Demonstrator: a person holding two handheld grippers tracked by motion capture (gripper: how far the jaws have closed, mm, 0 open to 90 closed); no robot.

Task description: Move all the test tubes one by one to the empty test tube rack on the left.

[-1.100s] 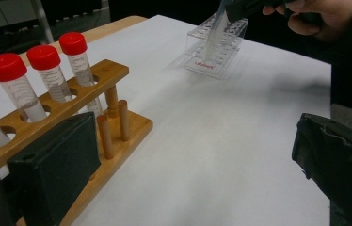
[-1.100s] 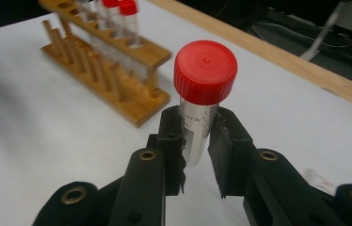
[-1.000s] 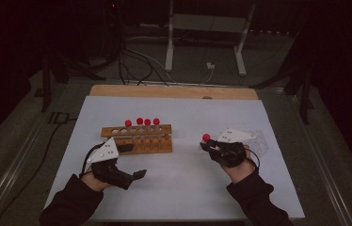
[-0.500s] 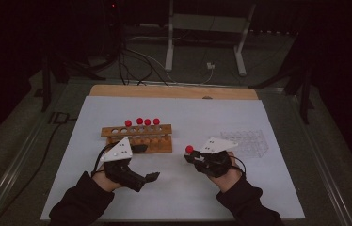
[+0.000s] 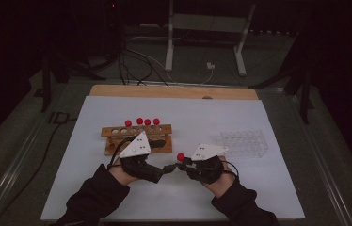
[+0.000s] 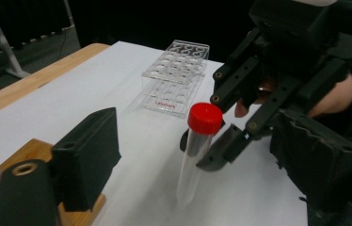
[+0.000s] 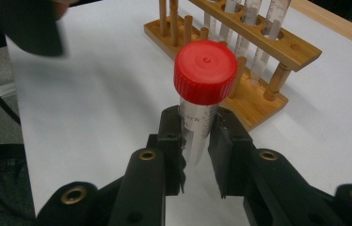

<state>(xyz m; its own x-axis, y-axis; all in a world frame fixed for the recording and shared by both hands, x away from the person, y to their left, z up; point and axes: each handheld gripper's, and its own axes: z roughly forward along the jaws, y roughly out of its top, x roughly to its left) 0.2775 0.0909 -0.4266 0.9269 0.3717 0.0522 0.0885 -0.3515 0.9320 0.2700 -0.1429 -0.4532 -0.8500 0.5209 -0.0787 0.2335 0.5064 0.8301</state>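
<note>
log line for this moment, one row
right gripper: shut on red-capped tube | left gripper: open, closing, nothing between jaws | wooden rack: four tubes

tube (image 7: 201, 123): clear plastic, printed marks on its side
cap (image 7: 205, 71): red, screwed on
pose: upright, slightly tilted, held off the table
place: over the white mat (image 5: 89, 188), in front of the wooden rack (image 5: 162, 145)

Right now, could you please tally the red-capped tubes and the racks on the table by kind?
Tubes in wooden rack: 4
Tube held in right tool: 1
Wooden rack: 1
Clear rack: 1
Total: 7
</note>
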